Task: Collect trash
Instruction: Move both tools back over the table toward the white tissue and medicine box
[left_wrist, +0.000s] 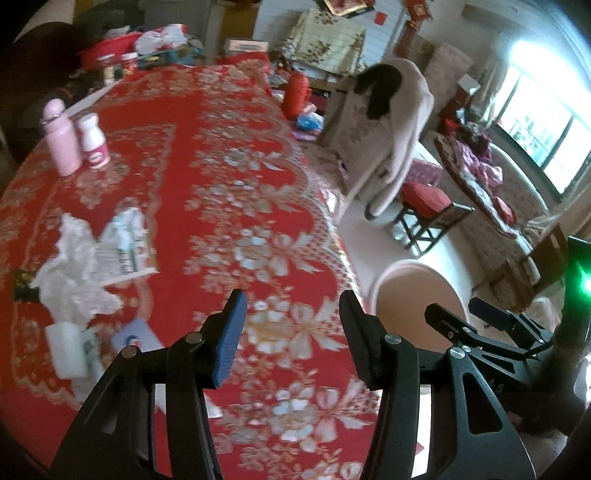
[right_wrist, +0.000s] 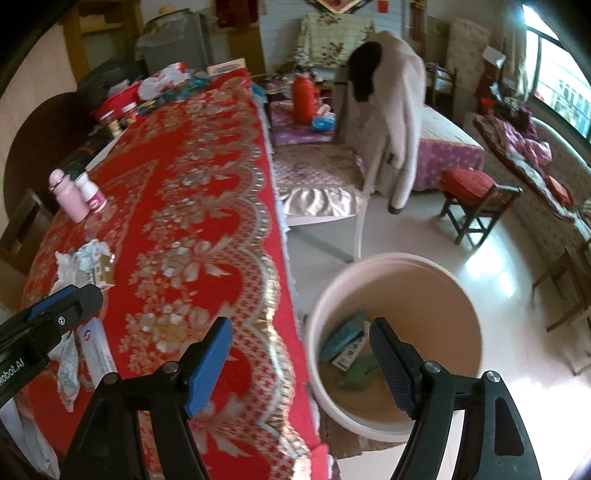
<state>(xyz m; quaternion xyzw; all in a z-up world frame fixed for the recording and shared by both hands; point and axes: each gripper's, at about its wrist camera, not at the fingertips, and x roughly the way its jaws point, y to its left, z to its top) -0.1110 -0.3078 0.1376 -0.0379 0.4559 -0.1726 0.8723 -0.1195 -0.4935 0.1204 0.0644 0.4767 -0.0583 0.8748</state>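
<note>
A table with a red floral cloth (left_wrist: 229, 155) holds trash at its near left: crumpled white tissue (left_wrist: 70, 266), a printed paper packet (left_wrist: 125, 247), a white block (left_wrist: 68, 349) and a blue-white card (left_wrist: 135, 338). My left gripper (left_wrist: 291, 332) is open and empty above the cloth, right of the trash. My right gripper (right_wrist: 301, 354) is open and empty over the table's edge beside a white bucket (right_wrist: 436, 280) on the floor, which holds a teal box (right_wrist: 341, 336) and a green wrapper (right_wrist: 356, 376). The right gripper also shows in the left wrist view (left_wrist: 480, 321).
A pink bottle (left_wrist: 61, 142) and a white bottle (left_wrist: 94, 142) stand on the table's left. Clutter with a red basin (left_wrist: 107, 48) lies at the far end. A chair draped with a coat (right_wrist: 391, 110), a red stool (right_wrist: 472, 195) and a red thermos (right_wrist: 303, 98) stand beyond.
</note>
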